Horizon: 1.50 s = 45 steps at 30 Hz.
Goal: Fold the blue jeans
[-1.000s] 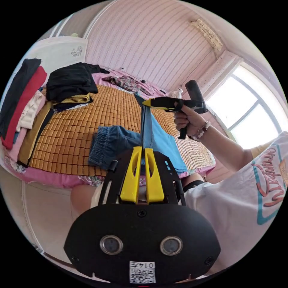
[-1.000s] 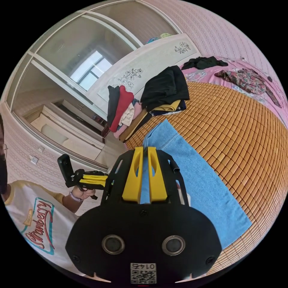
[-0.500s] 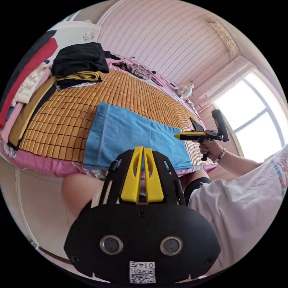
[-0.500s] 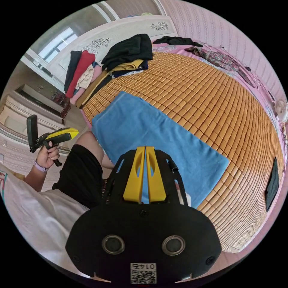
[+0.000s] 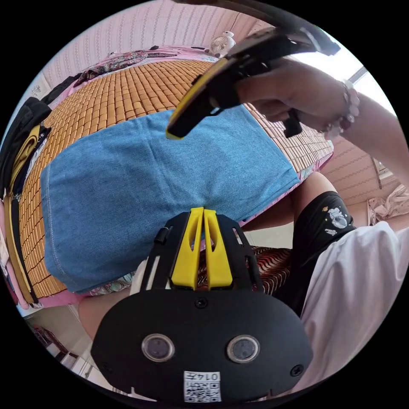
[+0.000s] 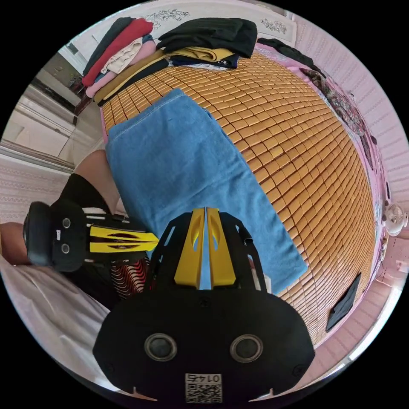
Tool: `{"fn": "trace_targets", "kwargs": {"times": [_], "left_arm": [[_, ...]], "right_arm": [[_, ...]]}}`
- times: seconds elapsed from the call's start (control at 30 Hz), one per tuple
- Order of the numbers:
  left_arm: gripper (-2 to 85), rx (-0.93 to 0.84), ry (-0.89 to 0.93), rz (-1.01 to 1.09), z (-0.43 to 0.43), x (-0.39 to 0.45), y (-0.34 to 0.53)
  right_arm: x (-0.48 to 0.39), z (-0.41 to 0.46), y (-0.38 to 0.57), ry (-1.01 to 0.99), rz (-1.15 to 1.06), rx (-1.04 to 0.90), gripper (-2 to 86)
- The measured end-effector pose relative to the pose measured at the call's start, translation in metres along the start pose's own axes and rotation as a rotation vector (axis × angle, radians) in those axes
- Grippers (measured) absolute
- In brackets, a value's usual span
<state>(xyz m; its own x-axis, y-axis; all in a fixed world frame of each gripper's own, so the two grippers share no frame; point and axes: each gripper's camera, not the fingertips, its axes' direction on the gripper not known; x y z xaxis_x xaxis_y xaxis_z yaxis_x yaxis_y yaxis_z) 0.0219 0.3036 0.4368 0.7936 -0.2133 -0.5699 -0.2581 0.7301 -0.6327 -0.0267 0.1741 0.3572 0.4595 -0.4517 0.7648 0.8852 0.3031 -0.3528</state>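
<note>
One small fan behind blue jeans

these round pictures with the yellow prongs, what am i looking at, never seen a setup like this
A person holds a hand tool in each hand, each with a fisheye camera on it. The yellow prongs are that gripper's two jaws. In the left gripper view, the left gripper is shut and empty, and the right gripper hangs above the jeans. In the right gripper view, the right gripper is shut, holding nothing, with the left gripper beside it. The folded jeans lie flat on a bamboo mat, with stacked clothes at the far edge.
</note>
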Motion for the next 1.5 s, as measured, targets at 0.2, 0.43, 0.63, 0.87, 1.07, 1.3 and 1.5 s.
{"fn": "trace_targets", "kwargs": {"times": [0.2,0.43,0.63,0.87,1.07,1.3,1.5], "left_arm": [[-1.0,0.014,0.012,0.007,0.019,0.003,-0.008],[-1.0,0.038,0.033,0.016,0.039,0.004,-0.016],[-1.0,0.073,0.095,0.017,0.05,0.004,-0.021],[-0.9,0.129,0.119,0.194,0.061,0.036,-0.033],[0.4,0.13,0.193,0.327,0.076,0.081,-0.053],[5.6,0.106,0.137,0.567,0.095,0.138,-0.088],[6.2,0.093,0.111,0.511,0.121,0.143,-0.146]], "right_arm": [[0.0,0.03,-0.039,0.055,-0.121,-0.239,-0.8],[0.044,0.017,-0.007,-0.139,0.076,-0.157,-0.9],[0.081,-0.037,0.128,-0.253,0.28,0.182,-0.6],[0.118,-0.042,0.313,-0.219,0.698,0.114,0.6],[0.121,-0.012,0.381,-0.441,0.808,0.087,4.1],[0.127,-0.012,0.434,-0.55,0.805,0.233,0.0],[0.125,-0.028,0.469,-0.533,0.754,0.311,-0.4]]}}
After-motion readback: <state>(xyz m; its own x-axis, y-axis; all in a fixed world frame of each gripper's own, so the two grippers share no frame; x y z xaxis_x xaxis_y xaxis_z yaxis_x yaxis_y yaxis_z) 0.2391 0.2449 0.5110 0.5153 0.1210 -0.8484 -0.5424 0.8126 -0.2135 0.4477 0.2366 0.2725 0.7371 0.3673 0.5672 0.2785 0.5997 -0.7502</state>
